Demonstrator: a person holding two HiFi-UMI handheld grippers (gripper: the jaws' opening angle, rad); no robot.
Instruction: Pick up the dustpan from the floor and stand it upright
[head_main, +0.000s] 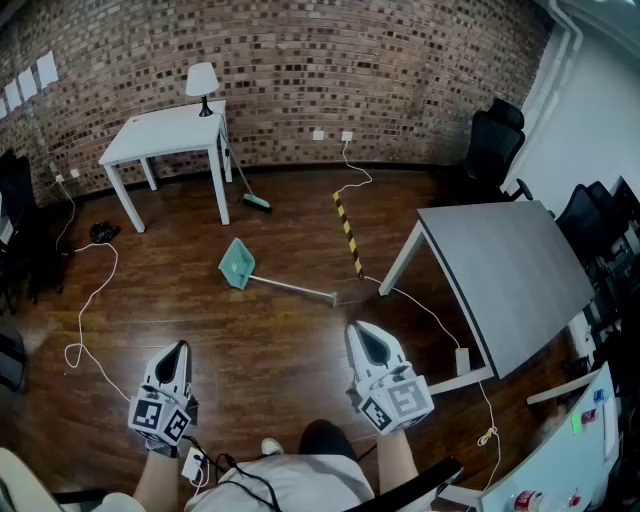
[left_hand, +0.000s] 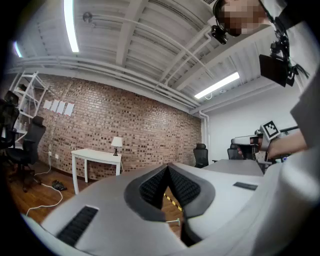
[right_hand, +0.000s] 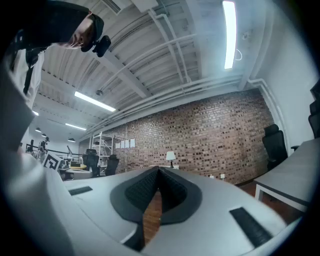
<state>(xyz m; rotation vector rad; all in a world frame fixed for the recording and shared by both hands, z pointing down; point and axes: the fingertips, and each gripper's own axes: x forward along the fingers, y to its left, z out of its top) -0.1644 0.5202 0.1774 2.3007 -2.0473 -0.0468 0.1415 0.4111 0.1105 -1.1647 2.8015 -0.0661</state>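
Right now the dustpan (head_main: 237, 265) is lying flat on the wooden floor (head_main: 250, 350), well ahead of the person, with its long handle (head_main: 296, 289) stretching toward the grey surface (head_main: 510, 270). The left gripper (head_main: 179, 350) and right gripper (head_main: 361, 333) are hovering level near the body, each with its jaws pressed together and holding nothing. To do this step well, the person probably should be walking closer, spreading one pair of jaws, and pinching the thin handle near its free end, so that lifting tips the pan upright.
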